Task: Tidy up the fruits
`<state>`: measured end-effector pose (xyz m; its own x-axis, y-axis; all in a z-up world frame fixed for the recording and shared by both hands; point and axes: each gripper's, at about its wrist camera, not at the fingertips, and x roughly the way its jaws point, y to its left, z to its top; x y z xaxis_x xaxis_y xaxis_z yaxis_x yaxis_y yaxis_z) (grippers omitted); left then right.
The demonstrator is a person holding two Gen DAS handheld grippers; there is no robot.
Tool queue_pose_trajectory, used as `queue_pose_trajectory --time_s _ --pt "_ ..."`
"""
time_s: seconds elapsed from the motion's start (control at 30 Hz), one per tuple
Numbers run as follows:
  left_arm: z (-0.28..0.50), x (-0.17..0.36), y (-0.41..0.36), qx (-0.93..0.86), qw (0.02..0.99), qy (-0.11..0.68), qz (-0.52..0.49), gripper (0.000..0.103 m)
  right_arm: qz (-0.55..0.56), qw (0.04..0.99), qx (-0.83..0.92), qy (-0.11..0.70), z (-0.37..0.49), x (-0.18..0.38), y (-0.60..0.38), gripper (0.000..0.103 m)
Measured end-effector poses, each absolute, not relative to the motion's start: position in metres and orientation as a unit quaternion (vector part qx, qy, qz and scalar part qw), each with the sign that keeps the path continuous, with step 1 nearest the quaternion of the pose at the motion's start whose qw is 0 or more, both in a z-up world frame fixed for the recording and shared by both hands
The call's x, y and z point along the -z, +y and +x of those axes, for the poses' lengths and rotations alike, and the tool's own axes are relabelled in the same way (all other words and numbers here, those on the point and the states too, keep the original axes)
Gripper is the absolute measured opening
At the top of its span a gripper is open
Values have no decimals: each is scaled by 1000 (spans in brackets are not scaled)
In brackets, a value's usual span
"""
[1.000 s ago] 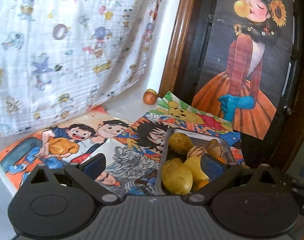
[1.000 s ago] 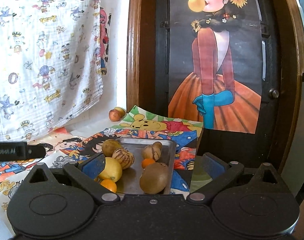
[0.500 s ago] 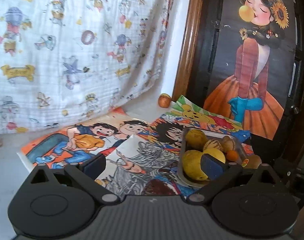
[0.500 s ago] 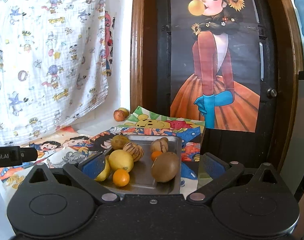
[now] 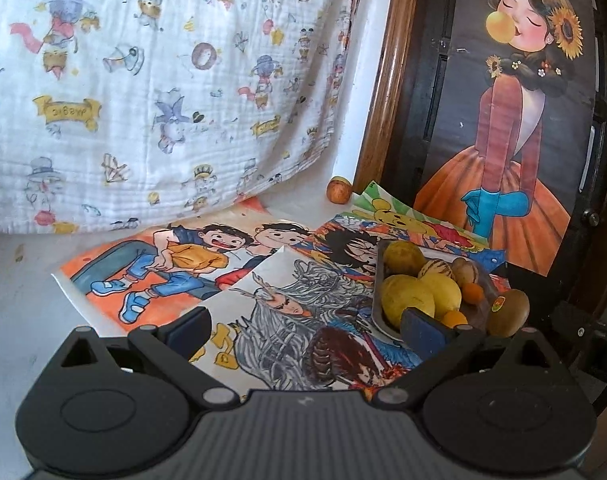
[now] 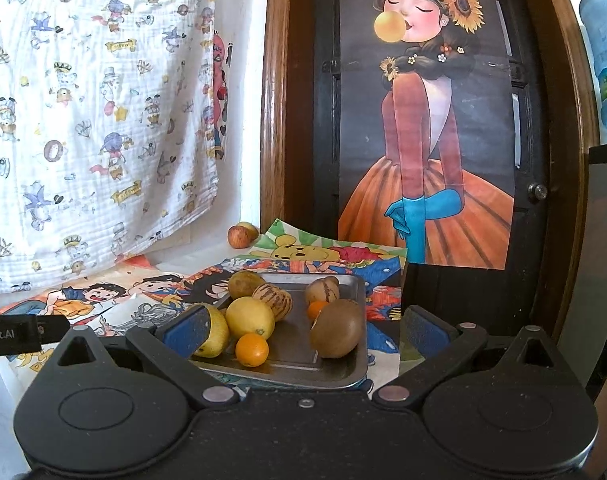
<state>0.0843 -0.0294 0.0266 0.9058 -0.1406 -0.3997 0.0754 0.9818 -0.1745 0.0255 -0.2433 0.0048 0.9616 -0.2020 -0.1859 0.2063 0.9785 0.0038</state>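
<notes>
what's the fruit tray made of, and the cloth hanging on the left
The tray looks like metal, probably steel: grey, with a dull sheen, soft reflections and a thin rolled rim. The hanging cloth looks like soft crinkled cotton, perhaps muslin: white, matte, with fine wavy ridges and printed cartoon figures.

One metal tray [image 6: 349,364]. In tray: two small oranges [image 6: 251,349], one yellow lemon [image 6: 250,317], one yellow fruit [image 6: 216,332] half hidden, one green-yellow fruit [image 6: 246,284], two striped fruits [image 6: 274,301], one brown kiwi [image 6: 337,334]. One apple [image 6: 239,236] near wall, maybe second behind. One girl poster [image 6: 427,128].
</notes>
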Motion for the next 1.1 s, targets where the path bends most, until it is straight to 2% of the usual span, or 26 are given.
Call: queue_pose_trajectory --time_s 0.27,1.1 --pt "70 -18 -23 31 980 186 -68 103 0 992 82 99 23 12 -235 102" --pt "49 -1 -16 20 978 199 -54 103 8 993 65 98 5 28 -228 102"
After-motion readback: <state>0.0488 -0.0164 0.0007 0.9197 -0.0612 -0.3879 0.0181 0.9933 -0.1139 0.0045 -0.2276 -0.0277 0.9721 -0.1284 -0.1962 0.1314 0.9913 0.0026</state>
